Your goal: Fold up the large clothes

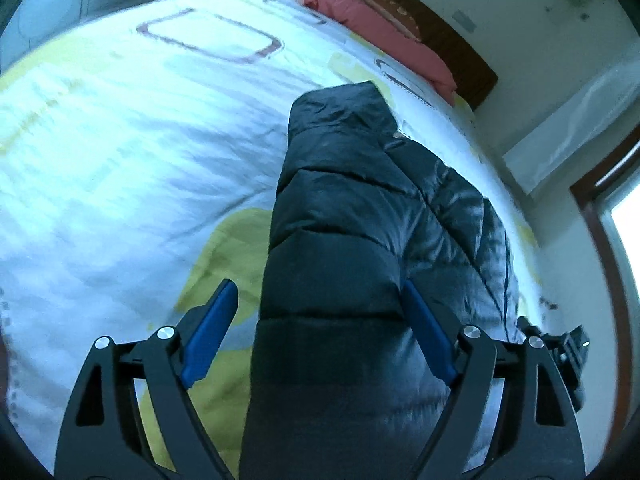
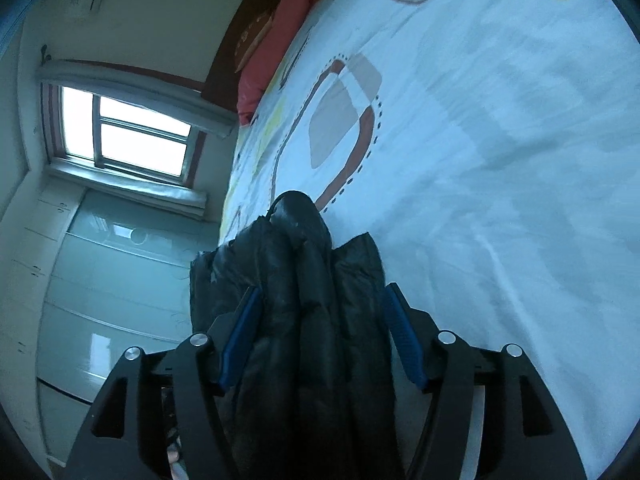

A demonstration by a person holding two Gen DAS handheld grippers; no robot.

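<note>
Filling both frames, jacket point(image 1: 360, 240) hem cropped

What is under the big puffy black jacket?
The white bedsheet with yellow and brown shapes lies under the puffy black jacket. Whatever lies right beneath the jacket is covered.

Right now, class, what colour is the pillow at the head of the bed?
Pink pillow, clearest in the left wrist view.

Left tool point(image 1: 316, 328), right tool point(image 2: 322, 332): black forked arms; blue ribbed pads; silver round screws
</note>
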